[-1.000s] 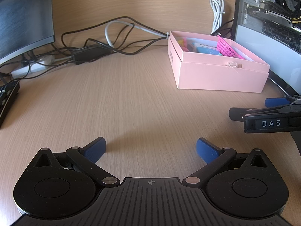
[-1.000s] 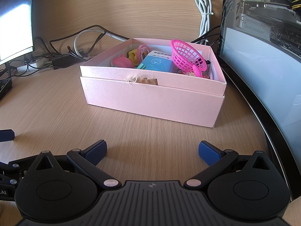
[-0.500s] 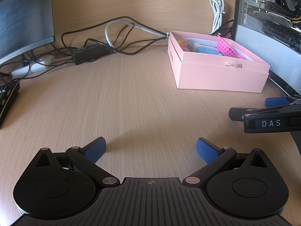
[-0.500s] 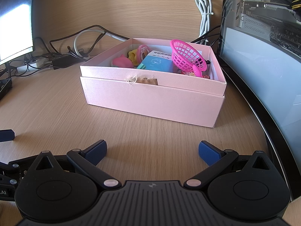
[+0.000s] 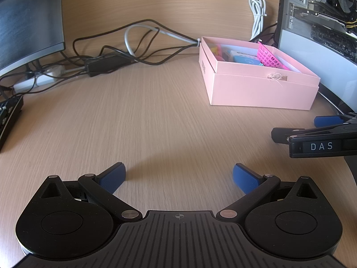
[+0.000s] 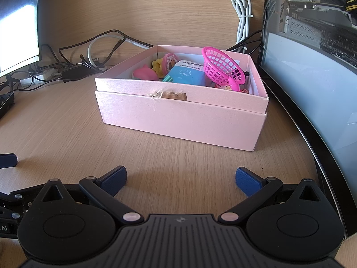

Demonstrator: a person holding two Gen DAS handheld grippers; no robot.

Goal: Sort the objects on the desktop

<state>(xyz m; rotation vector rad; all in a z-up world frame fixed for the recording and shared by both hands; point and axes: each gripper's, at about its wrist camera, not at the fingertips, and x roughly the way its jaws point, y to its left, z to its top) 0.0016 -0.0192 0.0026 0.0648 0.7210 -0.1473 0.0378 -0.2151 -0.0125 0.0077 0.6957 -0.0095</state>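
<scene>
Sorting near done, both tools idle
Pink box point(image 6: 178, 116) near desk's point(image 5: 145, 122) right edge, toys inside; left gripper point(image 5: 177, 176) and right gripper point(image 6: 181, 178) wide apart, empty. Risk: pink basket point(image 6: 223, 67), perched high, tipping out if nudged

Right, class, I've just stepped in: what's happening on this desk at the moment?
A person holds two hand-held grippers over a wooden desk; nothing is being gripped. The left hand-held gripper and the right hand-held gripper are both open and empty. The small items, including a pink basket and a blue packet, sit inside the open pink box, in front of the right gripper.
</scene>
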